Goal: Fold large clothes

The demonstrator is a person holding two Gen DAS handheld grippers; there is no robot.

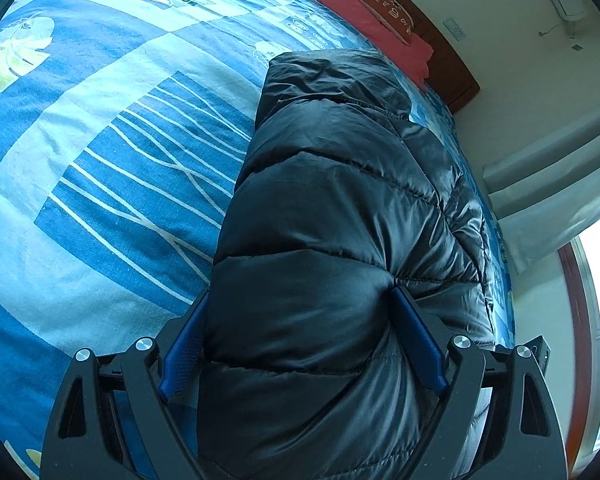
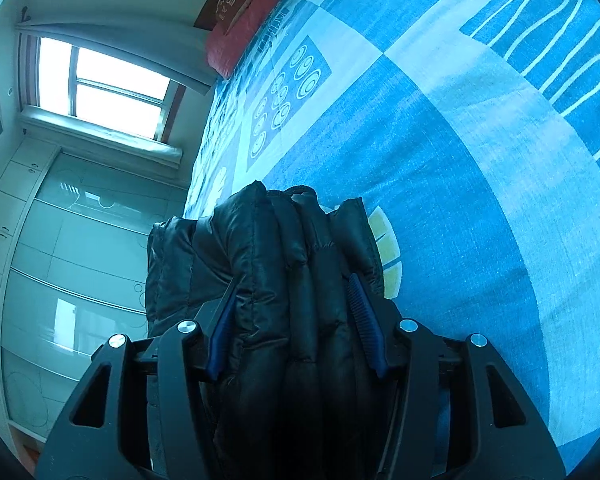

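Jacket (image 1: 340,240): black, quilted, on blue bedspread (image 1: 100,160), centre-right of left view. Left gripper (image 1: 300,300): clamped wide on jacket bulk. Right gripper (image 2: 294,284): clamped on bunched jacket folds, lower centre. Pink pillow (image 1: 364,12): upper right.

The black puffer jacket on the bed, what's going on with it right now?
A person is folding the black puffer jacket on a bed covered with a blue patterned sheet. The left tool is clamped on a thick, puffy fold of it, pads pressing into the fabric. The right tool grips a bunched stack of its quilted layers. A red pillow lies at the head of the bed.
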